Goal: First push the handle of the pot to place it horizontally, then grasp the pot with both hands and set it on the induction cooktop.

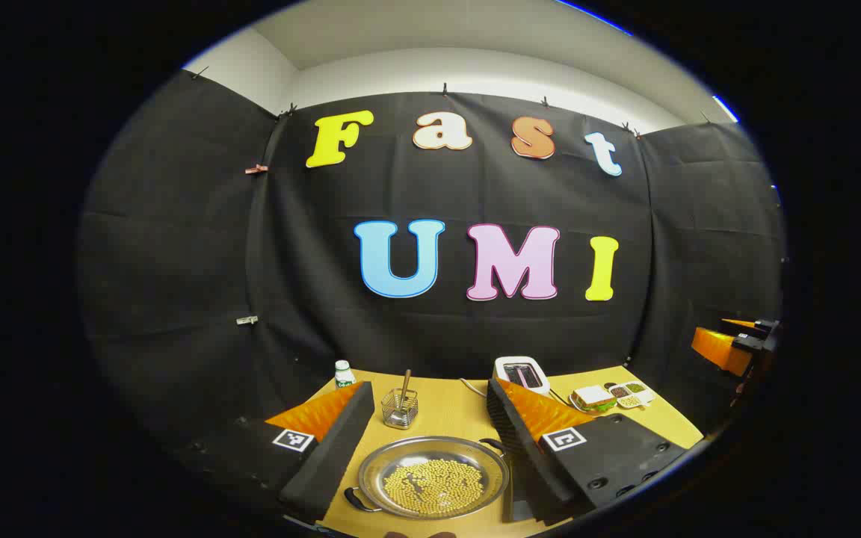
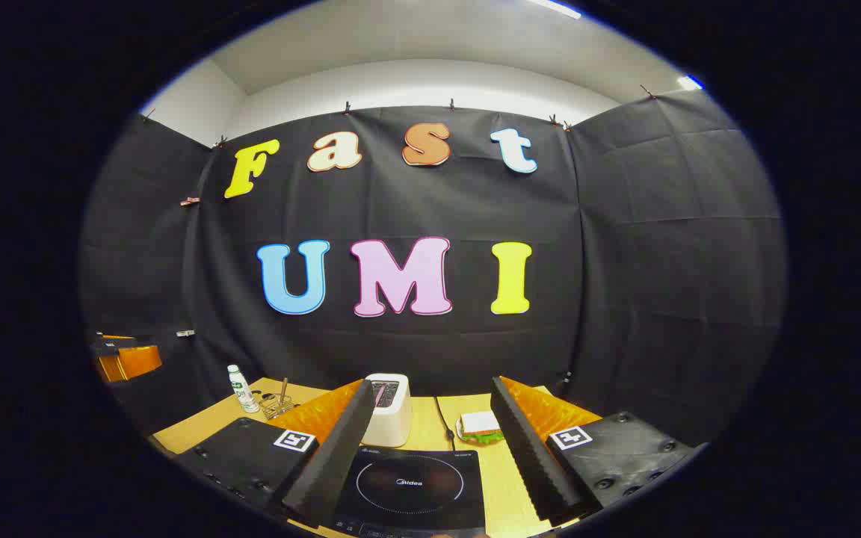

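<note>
**Background clutter around the toaster**

So there's a white toaster (image 2: pixel 388 409) at the back of the wooden table (image 2: pixel 191 426), basically my anchor here. Left of it sits a wire basket (image 1: pixel 399 409) with a stick poking out, and further left a small white bottle (image 2: pixel 241 388). Right of the toaster, a sandwich (image 2: pixel 480 426) on a plate, then a little tray of snacks (image 1: pixel 631 394) beyond that.

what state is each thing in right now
pot: on the table, holds yellow beans, handles on a diagonal
cooktop: bare
left gripper: open, pot ahead between its fingers
right gripper: open, over the cooktop
toaster: upright
bottle: upright, capped
</note>
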Demonstrator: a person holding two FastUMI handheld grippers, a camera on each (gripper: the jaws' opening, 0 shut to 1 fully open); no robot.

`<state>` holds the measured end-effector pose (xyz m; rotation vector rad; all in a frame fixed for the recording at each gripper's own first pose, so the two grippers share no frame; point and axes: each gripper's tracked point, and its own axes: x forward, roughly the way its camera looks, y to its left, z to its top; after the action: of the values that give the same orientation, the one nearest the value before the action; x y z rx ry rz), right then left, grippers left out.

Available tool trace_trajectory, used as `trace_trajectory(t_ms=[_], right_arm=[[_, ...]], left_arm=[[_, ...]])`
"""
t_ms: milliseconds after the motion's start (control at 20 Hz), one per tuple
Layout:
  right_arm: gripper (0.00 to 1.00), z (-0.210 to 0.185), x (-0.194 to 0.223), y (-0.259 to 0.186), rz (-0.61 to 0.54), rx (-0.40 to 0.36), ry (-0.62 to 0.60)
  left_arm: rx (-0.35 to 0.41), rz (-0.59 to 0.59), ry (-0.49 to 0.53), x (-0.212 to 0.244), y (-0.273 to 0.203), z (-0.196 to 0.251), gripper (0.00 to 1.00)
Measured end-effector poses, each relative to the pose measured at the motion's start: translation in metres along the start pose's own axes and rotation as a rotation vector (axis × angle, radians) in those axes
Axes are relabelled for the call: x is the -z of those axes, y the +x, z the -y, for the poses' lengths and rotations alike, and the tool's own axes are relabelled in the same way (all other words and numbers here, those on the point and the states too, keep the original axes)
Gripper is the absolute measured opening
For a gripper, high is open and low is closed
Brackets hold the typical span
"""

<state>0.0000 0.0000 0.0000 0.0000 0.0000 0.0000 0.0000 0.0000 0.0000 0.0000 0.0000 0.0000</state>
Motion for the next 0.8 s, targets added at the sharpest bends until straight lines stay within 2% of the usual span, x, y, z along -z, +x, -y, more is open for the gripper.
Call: trace_trajectory(t_ms=[300,400,450,500,800], right_arm=[[0.97,0.012,0.016,0.012,-0.046,-0.034,0.026],[0.97,0.018,0.014,0.01,-0.037,-0.009,0.019],[0.93,0.019,0.016,0.009,-0.034,0.006,0.017],[0.98,0.018,0.017,0.008,-0.036,0.021,0.019],[0.98,-0.004,0.016,-0.003,-0.011,0.071,0.005]], left_arm=[[-0.052,-0.044,-0.069,0.016,0.003,0.009,0.95],[-0.046,-0.039,-0.056,0.013,0.005,0.008,0.95],[-0.042,-0.038,-0.035,0.014,0.006,0.005,0.95],[-0.034,-0.038,-0.017,0.013,0.007,0.002,0.95],[0.048,-0.036,0.02,0.021,0.002,-0.014,0.95]])
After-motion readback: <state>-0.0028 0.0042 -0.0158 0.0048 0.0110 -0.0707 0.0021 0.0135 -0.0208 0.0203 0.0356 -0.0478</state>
